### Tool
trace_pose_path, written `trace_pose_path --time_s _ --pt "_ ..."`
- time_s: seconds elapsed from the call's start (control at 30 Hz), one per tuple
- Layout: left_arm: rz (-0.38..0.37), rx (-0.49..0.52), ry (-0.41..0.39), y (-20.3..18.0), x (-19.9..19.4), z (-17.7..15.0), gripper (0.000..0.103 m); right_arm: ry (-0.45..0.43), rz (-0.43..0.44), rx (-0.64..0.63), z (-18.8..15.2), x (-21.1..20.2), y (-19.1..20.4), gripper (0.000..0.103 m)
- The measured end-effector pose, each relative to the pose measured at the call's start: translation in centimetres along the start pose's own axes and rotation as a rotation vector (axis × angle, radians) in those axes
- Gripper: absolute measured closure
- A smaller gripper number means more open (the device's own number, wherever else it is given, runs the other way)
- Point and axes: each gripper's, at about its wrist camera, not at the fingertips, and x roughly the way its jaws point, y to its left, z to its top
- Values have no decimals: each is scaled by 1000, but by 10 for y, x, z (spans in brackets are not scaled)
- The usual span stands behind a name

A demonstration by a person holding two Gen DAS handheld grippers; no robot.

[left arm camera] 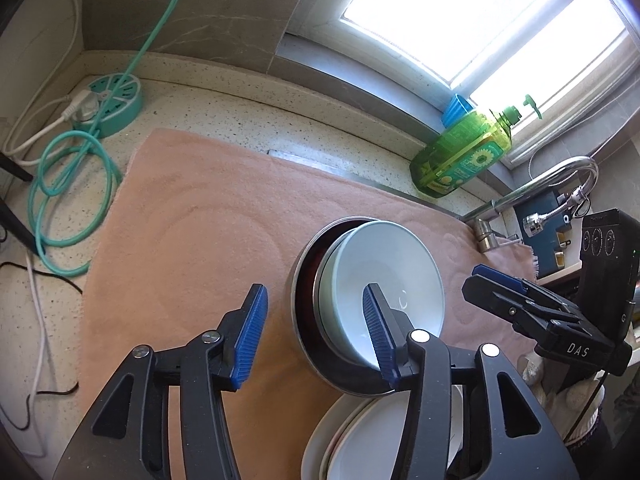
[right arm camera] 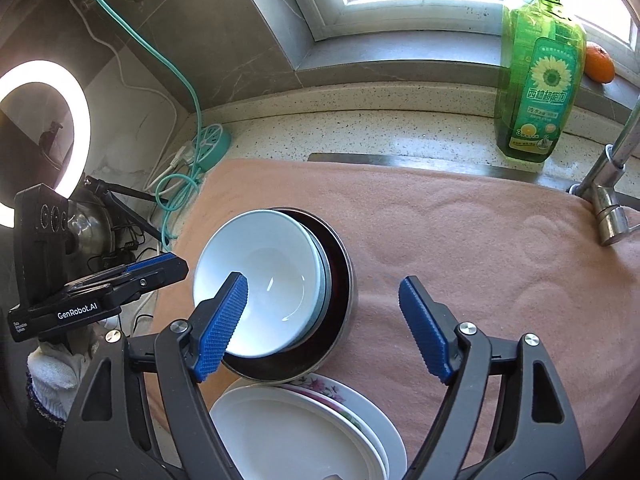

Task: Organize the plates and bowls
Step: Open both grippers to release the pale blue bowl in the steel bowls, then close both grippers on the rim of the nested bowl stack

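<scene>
1. At the centre of both wrist views, a pale blue bowl [right arm camera: 262, 280] sits tilted inside a nest of bowls, the outermost a dark-lined steel bowl [right arm camera: 340, 300], on a pink towel [right arm camera: 460, 240]. The nesting suggests the bowls are being gathered into one pile.
2. At the bottom of the right wrist view, a stack of plates [right arm camera: 304, 432] lies just beside the bowls, a flower-patterned rim showing under the white top plate. Plates and bowls seem sorted by kind.
3. Your left gripper [left arm camera: 316, 332] has its jaws spread wide, holding nothing; one blue pad overlaps the bowl in view, though contact is unclear.
4. Your right gripper [right arm camera: 324, 324] is likewise wide and empty, hovering above the bowls.
5. The plates are cut off by the bottom edge and partly hidden by the gripper frames, so their count is uncertain. The towel hides whatever lies beneath it.
</scene>
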Motion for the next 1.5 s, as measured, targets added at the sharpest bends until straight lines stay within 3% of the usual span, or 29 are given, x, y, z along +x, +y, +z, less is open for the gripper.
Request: trace_pose_path --time_s 0.33,0.53,0.87,0.97,1.07,1.17,1.5 --pt "-25 -77 3 27 -2 -15 55 -2 25 110 -11 -5 -37 23" --pt "-58 -132 18 38 5 -25 55 32 85 203 -22 4 -57 23" --pt "-67 -138 16 38 13 -27 57 87 119 194 -29 22 -50 48" --pt "-72 -141 23 37 17 -26 65 97 121 197 -28 27 -50 59" --pt "-78 -142 24 37 19 -25 71 105 122 199 -28 31 -49 60" --pt "-78 -137 26 37 22 -24 72 113 118 186 -26 34 -46 69" --pt "-79 -114 41 30 30 -20 85 139 123 162 -22 42 -37 83"
